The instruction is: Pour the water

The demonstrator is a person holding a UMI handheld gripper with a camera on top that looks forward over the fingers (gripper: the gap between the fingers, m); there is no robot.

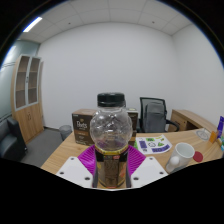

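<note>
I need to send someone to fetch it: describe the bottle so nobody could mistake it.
On the wooden desk, look between the claw and its purple pads. The bottle stands upright there, clear, with a black cap and a dark label, taller than the white cup to its right.

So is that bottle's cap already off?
No, the bottle between the gripper fingers has its black cap on top.
</note>
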